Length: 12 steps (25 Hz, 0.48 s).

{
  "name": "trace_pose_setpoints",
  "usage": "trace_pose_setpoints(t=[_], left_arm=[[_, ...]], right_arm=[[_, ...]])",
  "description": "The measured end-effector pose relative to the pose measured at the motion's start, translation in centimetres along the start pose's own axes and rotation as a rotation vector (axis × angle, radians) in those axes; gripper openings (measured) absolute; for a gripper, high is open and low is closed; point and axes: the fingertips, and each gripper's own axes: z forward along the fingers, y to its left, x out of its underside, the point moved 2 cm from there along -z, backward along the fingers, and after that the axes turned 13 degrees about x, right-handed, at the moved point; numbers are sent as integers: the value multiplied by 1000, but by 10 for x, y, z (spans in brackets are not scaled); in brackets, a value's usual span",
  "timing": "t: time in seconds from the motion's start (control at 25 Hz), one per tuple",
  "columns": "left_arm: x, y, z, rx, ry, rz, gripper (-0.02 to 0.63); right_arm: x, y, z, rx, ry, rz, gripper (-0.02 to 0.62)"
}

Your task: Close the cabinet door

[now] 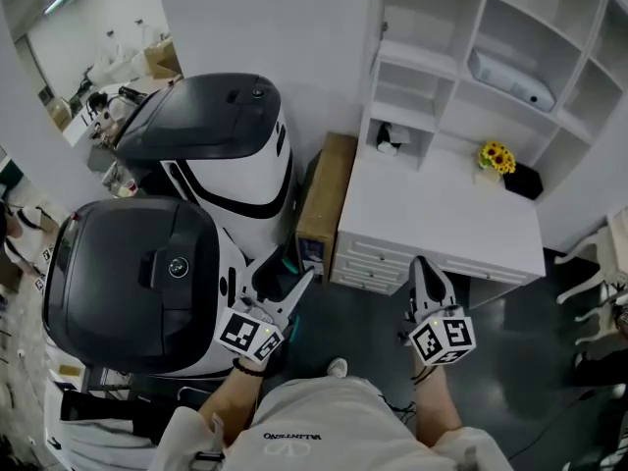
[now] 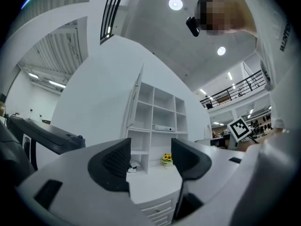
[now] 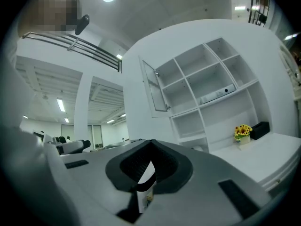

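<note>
Found the door (image 3: 155,86) swung out from the shelf's (image 3: 210,81) top-left cell; held the left gripper (image 2: 150,157) wide and empty, the right gripper (image 3: 149,147) pinched together on nothing, both well short of the shelf. Judged it the approach step; needed next to reach up and push the door home.

A white desk (image 1: 442,214) with drawers (image 1: 378,263) across its front stands on a dark, glossy floor (image 1: 510,361). On the desktop, toward the back right, sits a small pot of yellow sunflowers (image 1: 497,157). A black box (image 1: 523,181) sits just beside the pot. A white shelf unit (image 1: 473,29) of open cubbies rises behind the desktop. One upper cubby holds a long white device (image 1: 510,81). A lower left cubby holds a small white-and-black object (image 1: 391,145), too small to identify. A narrow wood-topped cabinet (image 1: 324,199) stands on the floor just beside the desk's left end.
</note>
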Motion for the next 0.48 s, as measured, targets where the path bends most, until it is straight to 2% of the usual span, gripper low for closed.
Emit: trace_pose_setpoints(t=[0.28, 0.48], left_arm=[[14, 5, 48, -43, 15, 0, 252], [19, 8, 58, -58, 28, 4, 252]], right_arm=[[-6, -48, 36, -29, 15, 18, 9], [-3, -56, 48, -43, 32, 26, 9]])
